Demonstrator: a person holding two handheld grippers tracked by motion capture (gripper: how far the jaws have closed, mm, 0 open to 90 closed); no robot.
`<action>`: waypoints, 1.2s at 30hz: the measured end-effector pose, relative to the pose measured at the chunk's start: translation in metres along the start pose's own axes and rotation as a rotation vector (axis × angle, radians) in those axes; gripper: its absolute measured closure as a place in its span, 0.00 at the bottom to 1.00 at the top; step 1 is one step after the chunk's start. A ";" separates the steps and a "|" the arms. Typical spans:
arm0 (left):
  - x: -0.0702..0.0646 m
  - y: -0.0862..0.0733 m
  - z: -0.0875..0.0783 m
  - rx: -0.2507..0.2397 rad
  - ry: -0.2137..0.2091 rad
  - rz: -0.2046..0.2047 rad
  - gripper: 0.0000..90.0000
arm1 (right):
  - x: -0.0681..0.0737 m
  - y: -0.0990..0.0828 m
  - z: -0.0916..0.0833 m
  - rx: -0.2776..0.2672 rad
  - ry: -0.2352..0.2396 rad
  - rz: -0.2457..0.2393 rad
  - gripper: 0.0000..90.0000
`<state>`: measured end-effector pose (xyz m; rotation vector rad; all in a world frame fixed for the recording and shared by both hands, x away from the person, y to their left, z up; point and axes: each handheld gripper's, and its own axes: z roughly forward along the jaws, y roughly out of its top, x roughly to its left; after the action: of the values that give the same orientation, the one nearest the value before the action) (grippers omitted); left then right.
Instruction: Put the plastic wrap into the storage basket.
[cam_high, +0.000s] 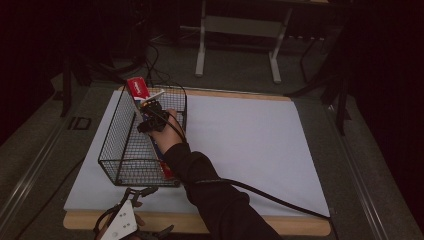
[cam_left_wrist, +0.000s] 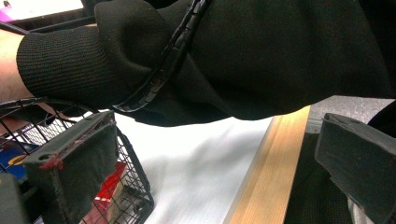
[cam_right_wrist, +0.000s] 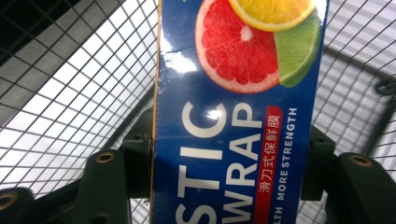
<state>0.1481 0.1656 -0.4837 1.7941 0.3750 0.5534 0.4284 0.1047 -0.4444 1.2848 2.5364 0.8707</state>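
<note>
A long blue plastic wrap box (cam_high: 137, 89) with a red end leans in the black wire basket (cam_high: 111, 145), its red end poking above the far rim. My right gripper (cam_high: 152, 119) reaches down into the basket, shut on the box. In the right gripper view its jaws press both long sides of the box (cam_right_wrist: 233, 93), which shows citrus pictures and white lettering, with my right gripper (cam_right_wrist: 229, 158) over the basket mesh (cam_right_wrist: 65, 102). My left gripper (cam_high: 150, 212) stands open by the table's front left edge, nothing between its jaws (cam_left_wrist: 210, 140); the black sleeve (cam_left_wrist: 261, 56) crosses ahead of it.
The basket stands on the left part of a white mat (cam_high: 250, 145) on a wooden table (cam_high: 280, 225). The right gripper's black cable (cam_high: 270, 197) trails over the mat's front right. A grey frame with legs (cam_high: 237, 30) stands on the floor behind the table.
</note>
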 end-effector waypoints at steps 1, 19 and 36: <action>0.000 0.000 0.000 0.000 0.000 0.000 0.00 | 0.000 0.000 0.000 0.000 0.000 0.000 0.43; 0.000 -0.001 0.002 0.007 -0.010 -0.004 0.00 | -0.001 0.003 -0.004 0.002 0.042 -0.050 0.32; 0.000 -0.001 0.003 0.019 -0.008 0.001 0.00 | -0.012 -0.003 -0.042 -0.085 0.106 -0.108 0.15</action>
<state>0.1500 0.1632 -0.4856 1.8147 0.3756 0.5449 0.4173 0.0758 -0.4136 1.0942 2.5901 1.0362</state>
